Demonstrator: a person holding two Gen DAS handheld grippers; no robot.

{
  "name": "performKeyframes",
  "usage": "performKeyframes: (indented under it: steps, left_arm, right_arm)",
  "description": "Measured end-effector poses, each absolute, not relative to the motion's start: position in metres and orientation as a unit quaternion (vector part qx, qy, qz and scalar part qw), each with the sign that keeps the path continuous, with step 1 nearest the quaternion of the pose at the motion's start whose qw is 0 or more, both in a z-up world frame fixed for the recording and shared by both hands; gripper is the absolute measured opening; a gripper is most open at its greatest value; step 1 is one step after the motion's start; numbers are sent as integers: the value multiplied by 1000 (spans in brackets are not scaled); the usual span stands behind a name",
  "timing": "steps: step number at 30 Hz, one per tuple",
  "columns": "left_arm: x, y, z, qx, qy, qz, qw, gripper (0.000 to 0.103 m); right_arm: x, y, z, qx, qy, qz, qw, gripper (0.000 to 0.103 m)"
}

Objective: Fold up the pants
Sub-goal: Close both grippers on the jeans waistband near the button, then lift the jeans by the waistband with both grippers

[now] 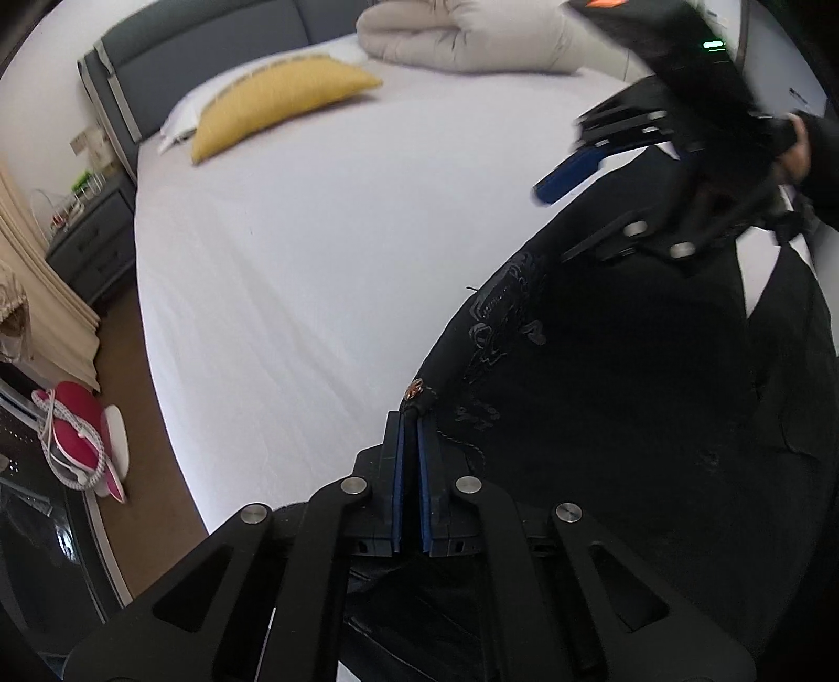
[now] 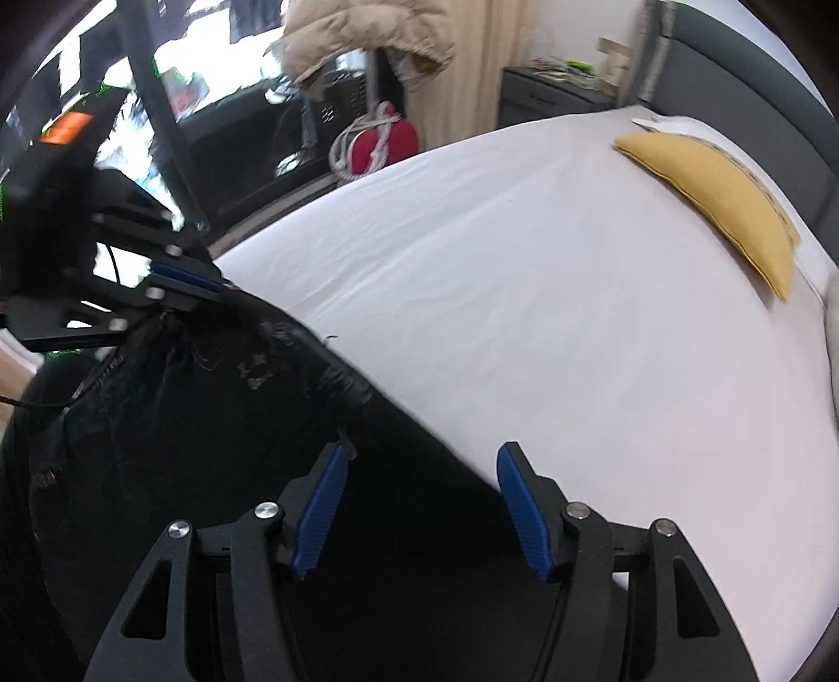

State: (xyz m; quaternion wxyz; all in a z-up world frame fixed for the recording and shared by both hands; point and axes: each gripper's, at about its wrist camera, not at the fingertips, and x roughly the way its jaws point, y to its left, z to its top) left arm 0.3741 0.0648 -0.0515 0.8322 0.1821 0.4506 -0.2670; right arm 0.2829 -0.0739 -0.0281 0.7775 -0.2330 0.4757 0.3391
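Note:
Black pants (image 1: 629, 409) with pale embroidery lie at the near right of the white bed sheet (image 1: 314, 262). My left gripper (image 1: 410, 419) is shut on the pants' edge just below a copper rivet (image 1: 416, 388). From the right wrist view the left gripper (image 2: 223, 286) pinches the lifted corner of the pants (image 2: 210, 419). My right gripper (image 2: 425, 472) stands open over the pants' far edge, its blue pads (image 2: 325, 503) not pressing on the cloth. In the left wrist view the right gripper (image 1: 556, 220) hovers above the pants, held by a hand (image 1: 797, 152).
A yellow pillow (image 1: 283, 99) and a folded beige duvet (image 1: 472, 36) lie near the grey headboard (image 1: 199, 47). A nightstand (image 1: 94, 246) and a red object with white cord (image 1: 78, 435) stand off the bed's left side. A beige jacket (image 2: 367, 36) hangs beyond.

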Motion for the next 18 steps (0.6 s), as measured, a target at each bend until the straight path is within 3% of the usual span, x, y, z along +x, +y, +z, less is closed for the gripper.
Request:
performKeyframes:
  steps: [3,5,7,10,18]
  left_arm:
    - [363,62,-63,182,441,-266,837,3]
    - [366,67,-59,177,443,-266,838,2]
    - [337,77,-54,168,445,-267,838,2]
    - [313,83,-49,160,444,-269,840,2]
    - [283,89,-35,134,442,-272,844,2]
  right_arm:
    - [295,-65,-38,-258,489,342,760,59]
    - [303,-63,-48,-271,507,337,746,47]
    - [308,-63,-55,-271,520,330,739,22]
    - [306,-69,-53,-241,523,335,746,12]
    - [284,-79,-30,-166,503,338,777,7]
